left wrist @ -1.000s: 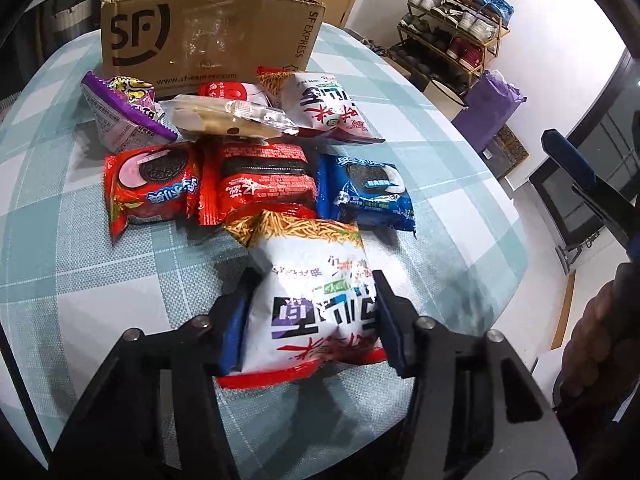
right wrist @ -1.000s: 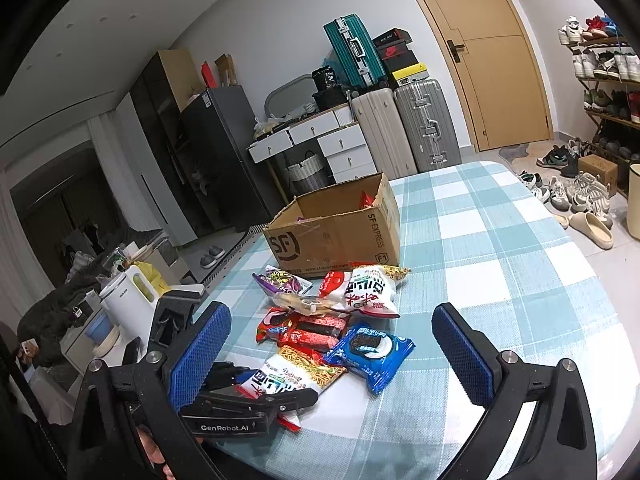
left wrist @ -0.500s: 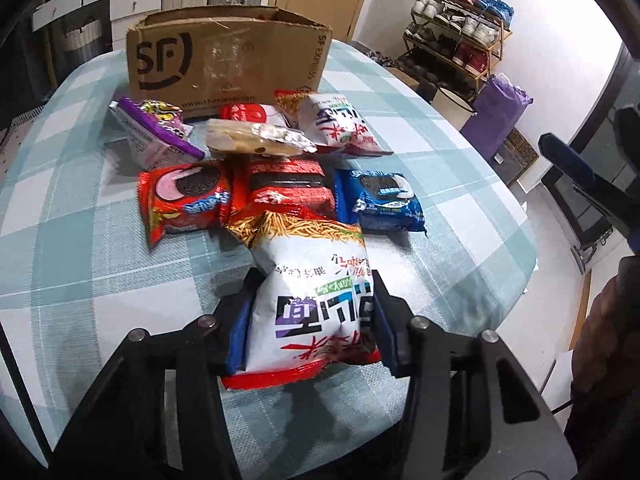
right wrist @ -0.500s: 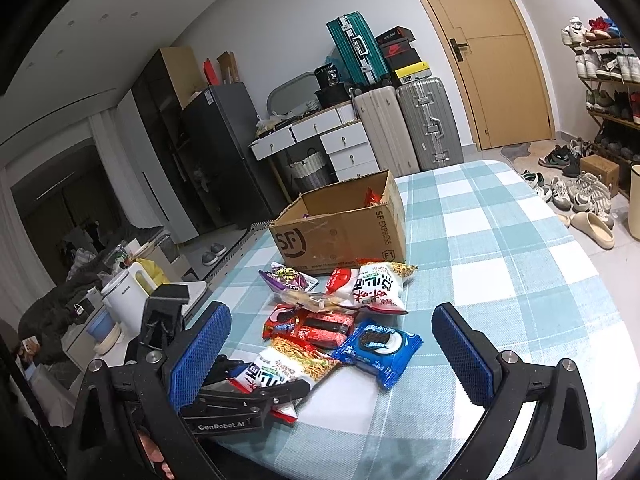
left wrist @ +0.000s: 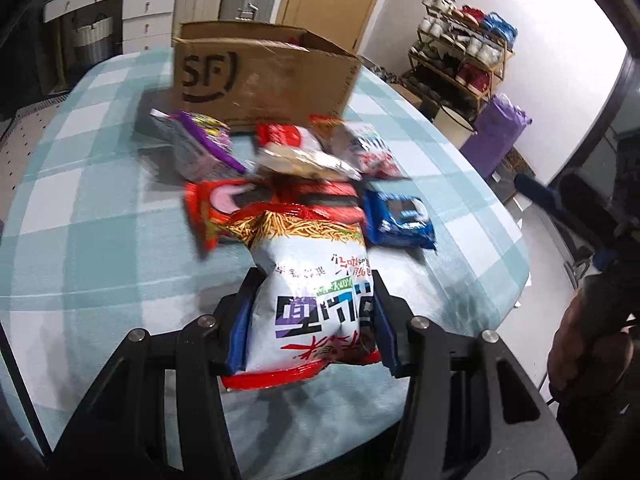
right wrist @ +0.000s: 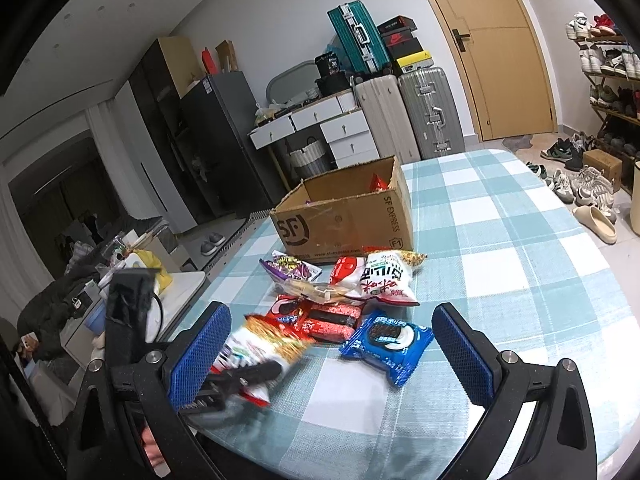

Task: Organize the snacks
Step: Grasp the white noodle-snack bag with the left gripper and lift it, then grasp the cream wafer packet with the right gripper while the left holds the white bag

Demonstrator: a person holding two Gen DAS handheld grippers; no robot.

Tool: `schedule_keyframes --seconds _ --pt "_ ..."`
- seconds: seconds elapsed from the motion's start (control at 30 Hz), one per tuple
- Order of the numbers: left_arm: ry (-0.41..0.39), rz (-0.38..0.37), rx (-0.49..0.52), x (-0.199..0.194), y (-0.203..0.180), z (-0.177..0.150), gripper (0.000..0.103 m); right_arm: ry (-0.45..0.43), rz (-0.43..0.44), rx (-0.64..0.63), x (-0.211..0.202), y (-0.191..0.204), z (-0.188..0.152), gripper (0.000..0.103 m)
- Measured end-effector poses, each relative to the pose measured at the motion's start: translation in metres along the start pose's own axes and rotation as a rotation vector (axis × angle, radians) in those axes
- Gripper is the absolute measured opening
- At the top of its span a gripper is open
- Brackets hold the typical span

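My left gripper (left wrist: 312,316) was clamped on the white noodle-snack bag (left wrist: 316,292), held low in the frame's centre above the checked table (left wrist: 100,216). My right gripper (right wrist: 328,356) gaped wide with nothing between its pads, hovering lower centre over the blue cookie pack (right wrist: 386,340). The cardboard box (right wrist: 344,220) sat open at mid-frame behind the snack pile.

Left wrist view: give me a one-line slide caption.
Left gripper shut on a white-and-red noodle-snack bag, other snack packets beyond it, before the open brown cardboard box.
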State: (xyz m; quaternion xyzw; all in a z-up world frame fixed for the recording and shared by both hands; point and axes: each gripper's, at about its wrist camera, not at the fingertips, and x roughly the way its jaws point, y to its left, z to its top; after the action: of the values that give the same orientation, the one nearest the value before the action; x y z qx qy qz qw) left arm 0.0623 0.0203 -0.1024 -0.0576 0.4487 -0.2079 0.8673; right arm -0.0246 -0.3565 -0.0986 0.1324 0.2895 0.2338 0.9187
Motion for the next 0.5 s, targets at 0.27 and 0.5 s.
schedule_keyframes --seconds 0.27,0.5 --pt "-0.047 0.025 -0.048 -0.02 0.033 0.009 0.048 0.057 0.005 0.025 0.031 -0.003 -0.003 0.102" --pt "-0.088 0.052 -0.068 -0.034 0.05 0.017 0.048 0.11 0.026 0.051 0.062 -0.004 -0.003 0.102"
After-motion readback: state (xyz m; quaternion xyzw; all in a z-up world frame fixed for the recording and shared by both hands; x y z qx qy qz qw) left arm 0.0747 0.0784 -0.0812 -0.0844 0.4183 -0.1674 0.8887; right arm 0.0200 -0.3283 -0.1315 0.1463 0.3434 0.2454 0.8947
